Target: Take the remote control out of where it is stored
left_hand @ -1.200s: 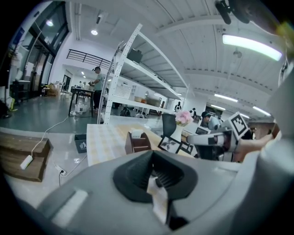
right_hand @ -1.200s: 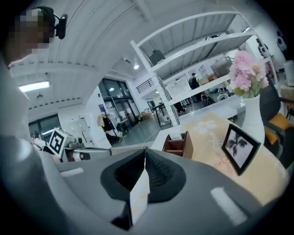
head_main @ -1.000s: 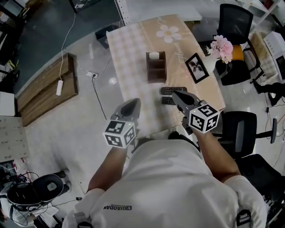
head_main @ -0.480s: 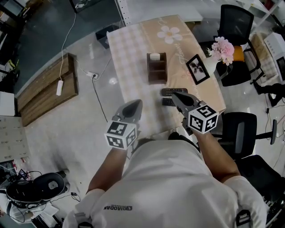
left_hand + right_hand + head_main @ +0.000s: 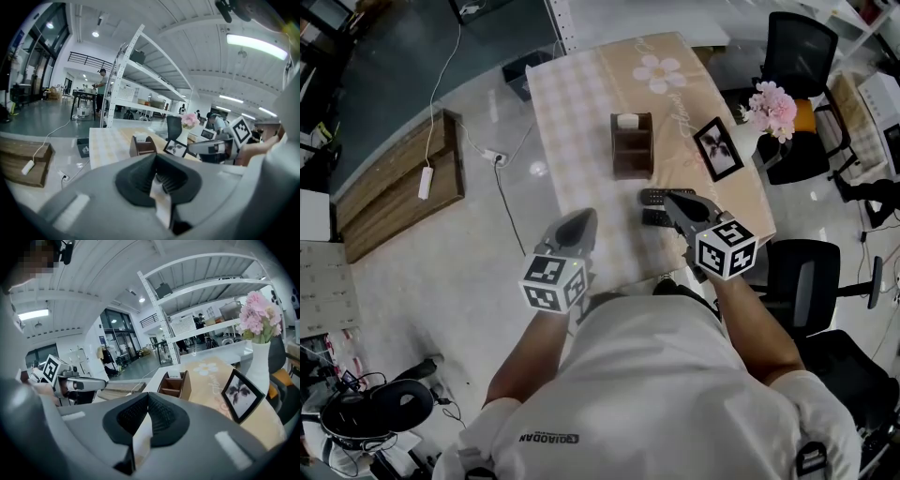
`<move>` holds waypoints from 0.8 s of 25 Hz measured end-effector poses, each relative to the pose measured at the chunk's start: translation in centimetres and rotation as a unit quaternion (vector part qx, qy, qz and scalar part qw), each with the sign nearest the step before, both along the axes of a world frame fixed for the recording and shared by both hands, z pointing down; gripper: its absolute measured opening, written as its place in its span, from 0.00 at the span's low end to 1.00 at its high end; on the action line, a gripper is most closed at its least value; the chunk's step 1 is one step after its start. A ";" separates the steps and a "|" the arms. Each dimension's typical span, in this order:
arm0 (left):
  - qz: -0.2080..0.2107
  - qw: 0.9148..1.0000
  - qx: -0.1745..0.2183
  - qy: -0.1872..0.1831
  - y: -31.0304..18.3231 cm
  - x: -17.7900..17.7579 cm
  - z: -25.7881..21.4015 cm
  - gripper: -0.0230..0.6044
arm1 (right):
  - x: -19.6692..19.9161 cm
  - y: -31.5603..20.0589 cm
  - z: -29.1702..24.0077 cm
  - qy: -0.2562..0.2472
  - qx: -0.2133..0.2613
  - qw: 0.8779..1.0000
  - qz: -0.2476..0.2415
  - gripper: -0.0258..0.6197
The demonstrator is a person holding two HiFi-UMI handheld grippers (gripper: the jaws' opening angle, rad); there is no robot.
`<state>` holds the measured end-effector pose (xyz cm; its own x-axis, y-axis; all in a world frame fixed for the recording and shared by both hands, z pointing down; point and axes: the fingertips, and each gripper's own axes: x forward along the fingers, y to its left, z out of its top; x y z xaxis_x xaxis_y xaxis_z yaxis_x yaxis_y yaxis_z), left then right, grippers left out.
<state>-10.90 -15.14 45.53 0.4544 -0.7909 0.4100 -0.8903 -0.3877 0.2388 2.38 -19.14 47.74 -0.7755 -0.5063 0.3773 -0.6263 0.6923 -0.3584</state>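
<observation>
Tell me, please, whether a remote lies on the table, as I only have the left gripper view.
Observer: Yes. The head view shows a far remote and a near remote lying flat on the table, on the person's side of the holder.
Operator: Thank you. Is the right gripper open?
Observer: No. In its own view the right gripper has its jaws shut, with nothing between them.
Operator: Where is it relative to those remotes?
Observer: Seen from above, its front end covers part of both; I cannot tell whether it touches them.
</observation>
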 end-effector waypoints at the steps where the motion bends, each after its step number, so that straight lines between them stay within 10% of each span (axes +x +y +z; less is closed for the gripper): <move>1: -0.003 1.000 -0.003 -0.001 -0.1 -0.1 0.1 0.04 | 0.0 -0.3 0.1 0.005 0.002 1.000 0.001 0.05; 20: -0.030 0.999 -0.039 -0.018 -1.3 -3.1 2.0 0.04 | -3.9 -12.5 1.5 0.180 0.116 0.976 -0.049 0.10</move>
